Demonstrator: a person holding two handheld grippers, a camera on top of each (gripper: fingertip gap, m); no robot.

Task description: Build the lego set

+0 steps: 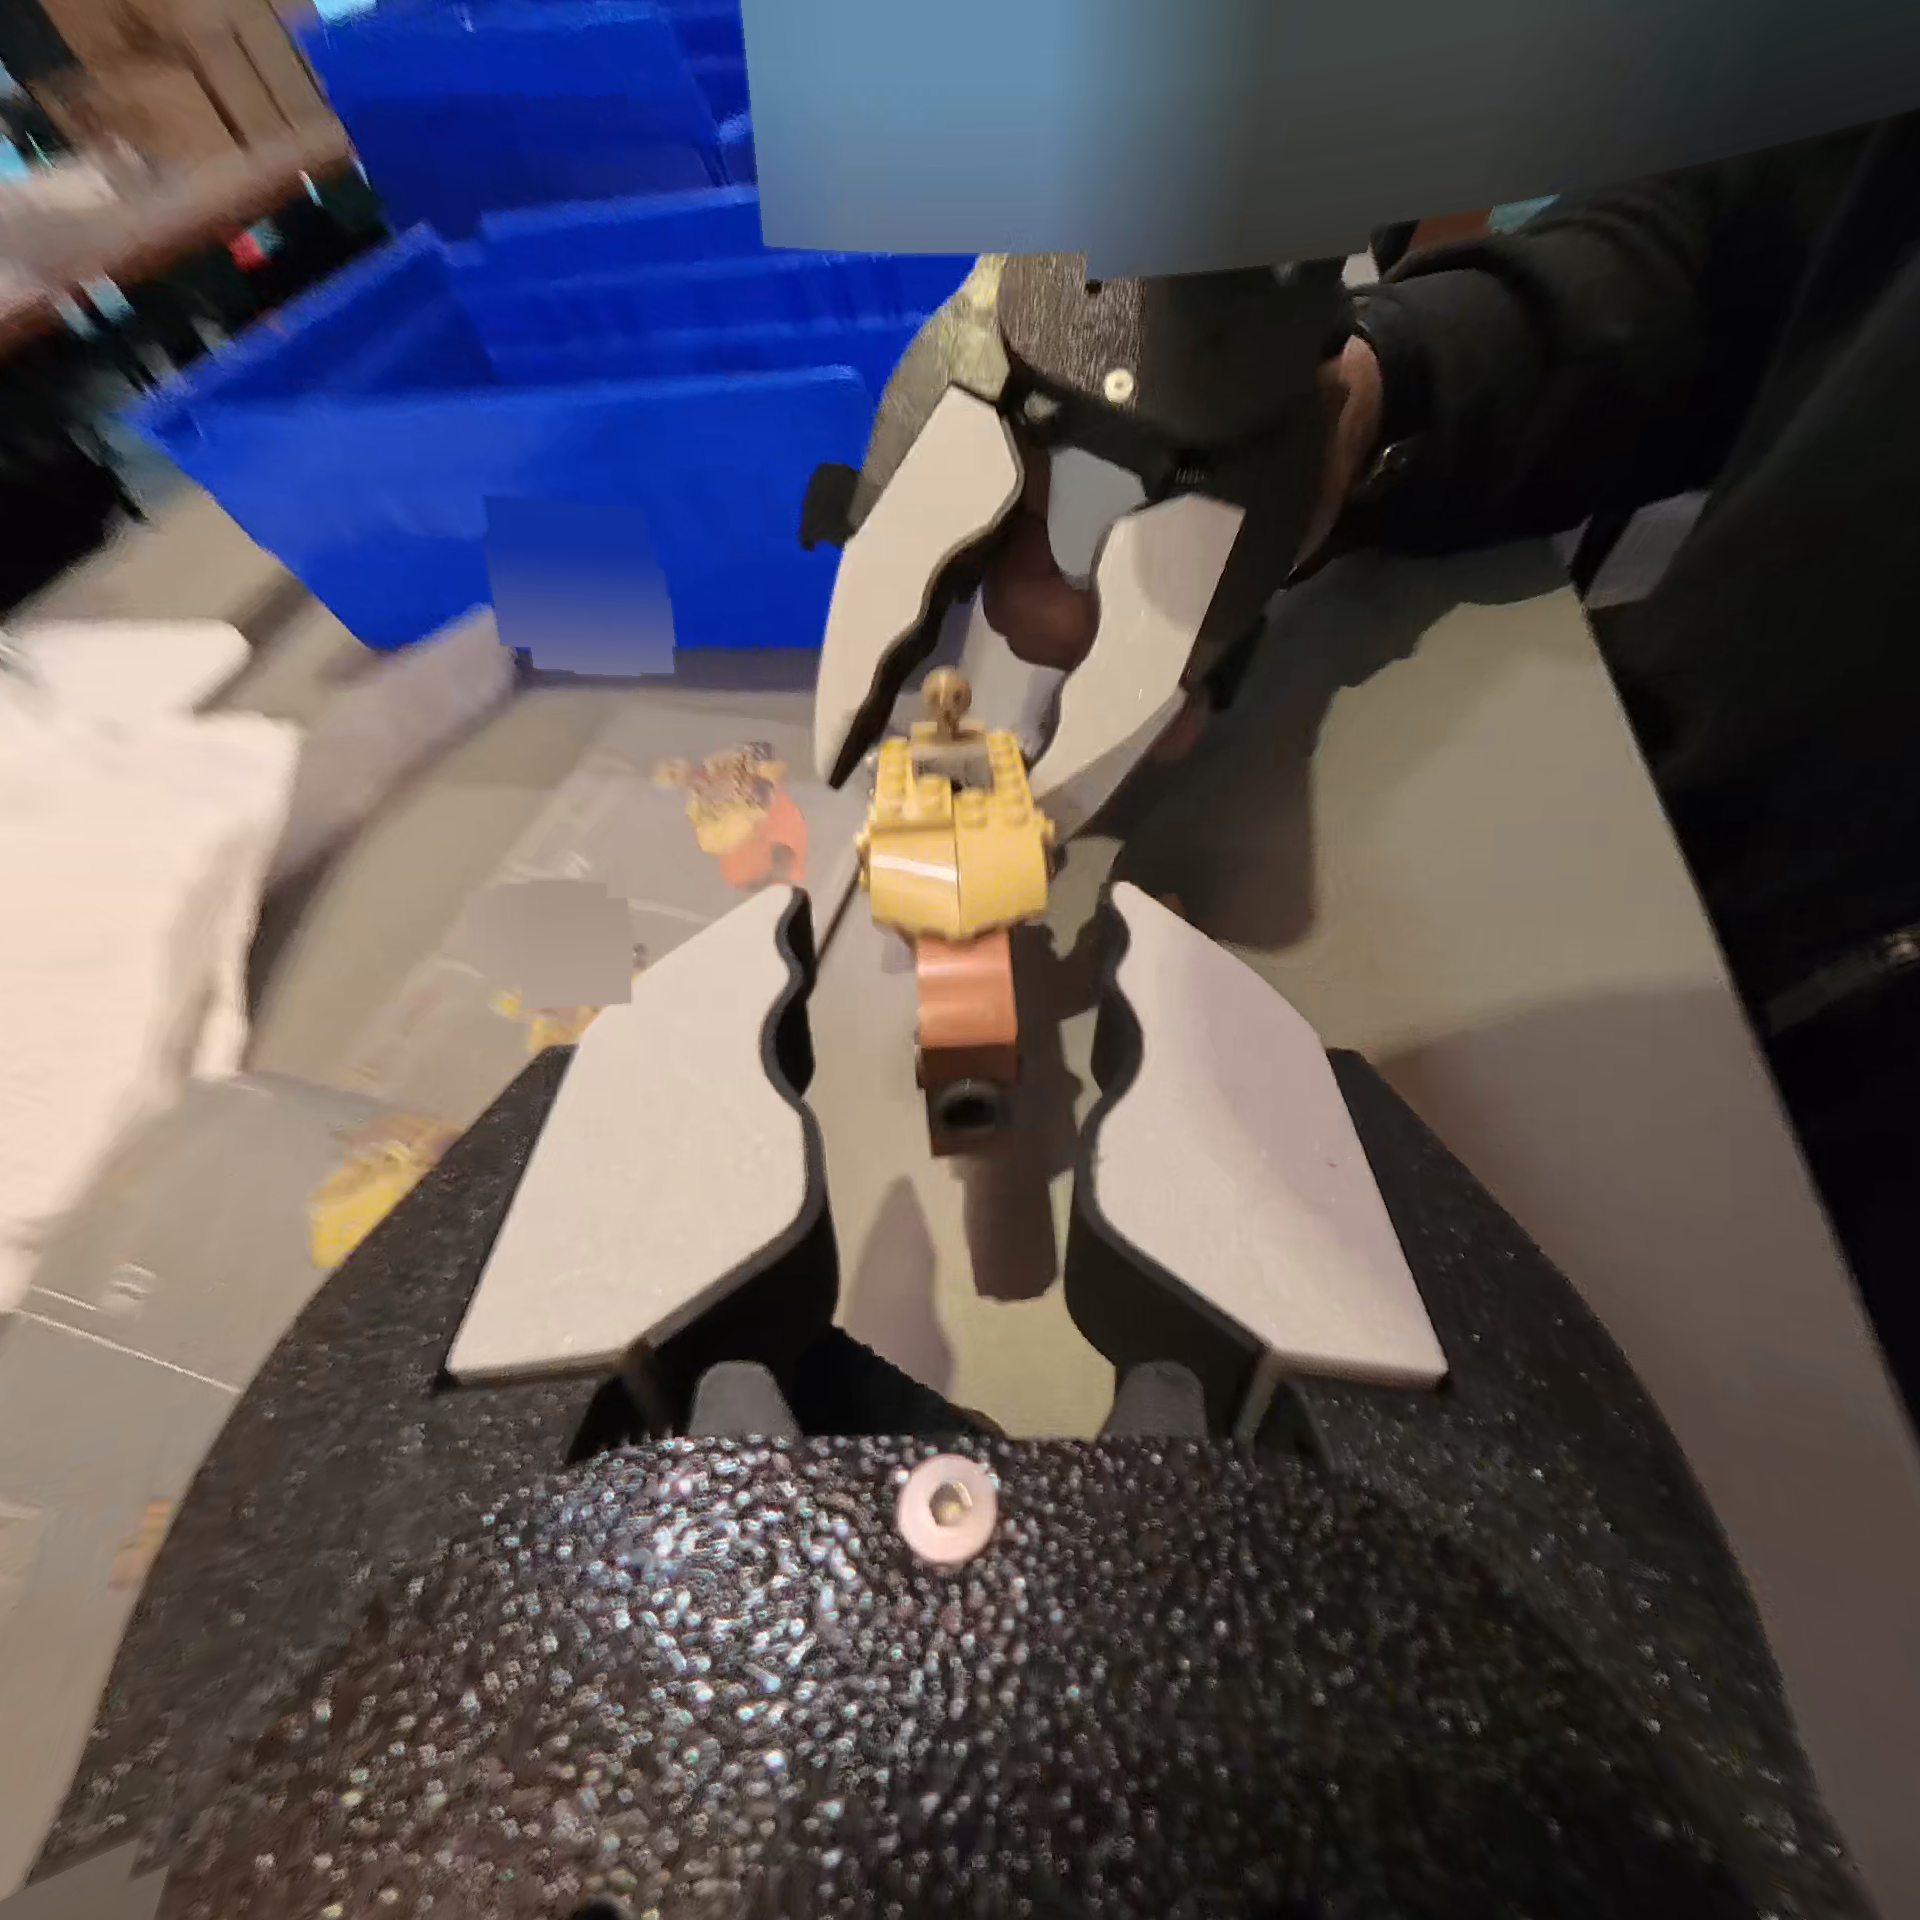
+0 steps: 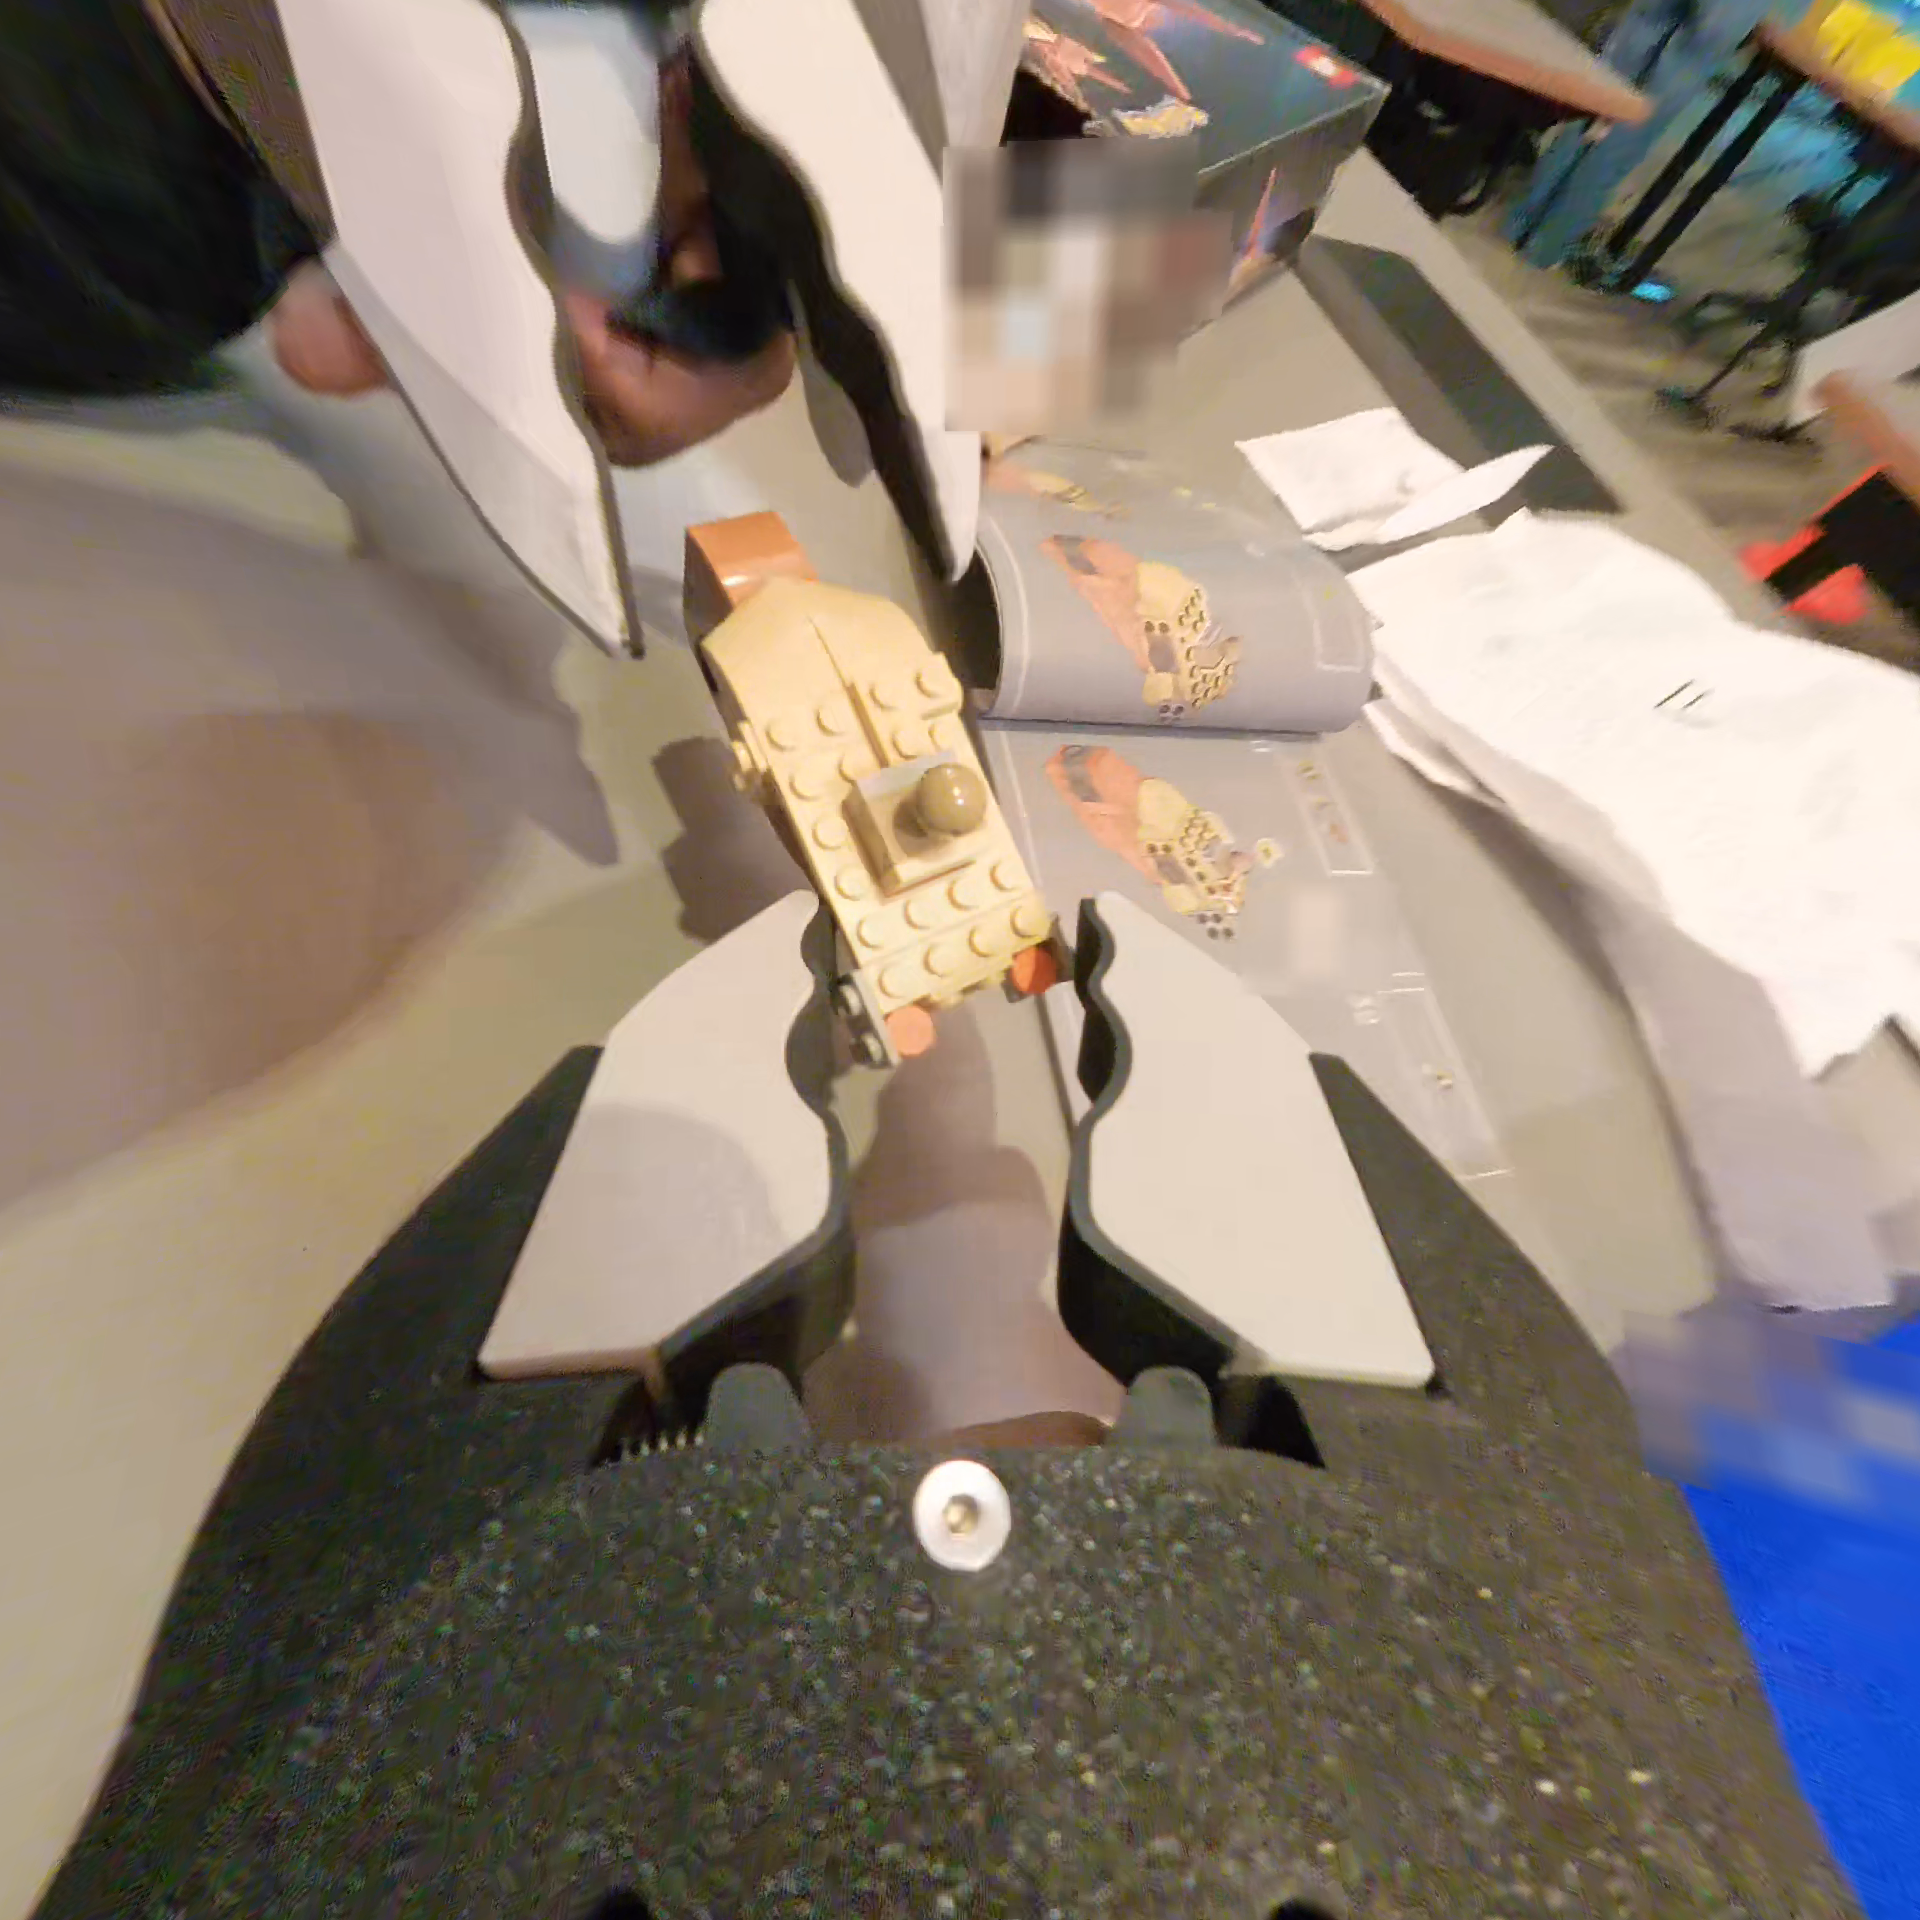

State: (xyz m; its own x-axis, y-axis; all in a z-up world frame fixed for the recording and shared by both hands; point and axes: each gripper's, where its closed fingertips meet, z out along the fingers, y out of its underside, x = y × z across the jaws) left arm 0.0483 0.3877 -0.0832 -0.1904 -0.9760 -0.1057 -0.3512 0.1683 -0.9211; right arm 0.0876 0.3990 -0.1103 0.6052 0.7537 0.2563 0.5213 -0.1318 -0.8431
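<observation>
A small lego model (image 1: 956,862) lies on the grey table (image 1: 1403,883). It has a tan studded body and a brown nose (image 1: 966,1023). A round tan knob (image 2: 940,805) sits on a grey plate on top. My left gripper (image 1: 956,904) is open, with its fingers on either side of the brown nose and apart from it. My right gripper (image 2: 951,920) is open around the model's (image 2: 873,769) rear end. Each gripper also shows across from the other: the right gripper (image 1: 945,790) in the left wrist view, the left gripper (image 2: 790,603) in the right wrist view.
An open instruction booklet (image 2: 1174,623) lies just beside the model. White paper sheets (image 2: 1610,727) lie past it. The set's box (image 2: 1247,104) stands behind. Blue bins (image 1: 520,468) stand at the table's back. A person's black sleeve (image 1: 1662,416) is at the table edge. The gap from one gripper's tips to the other's is roughly 6 centimetres.
</observation>
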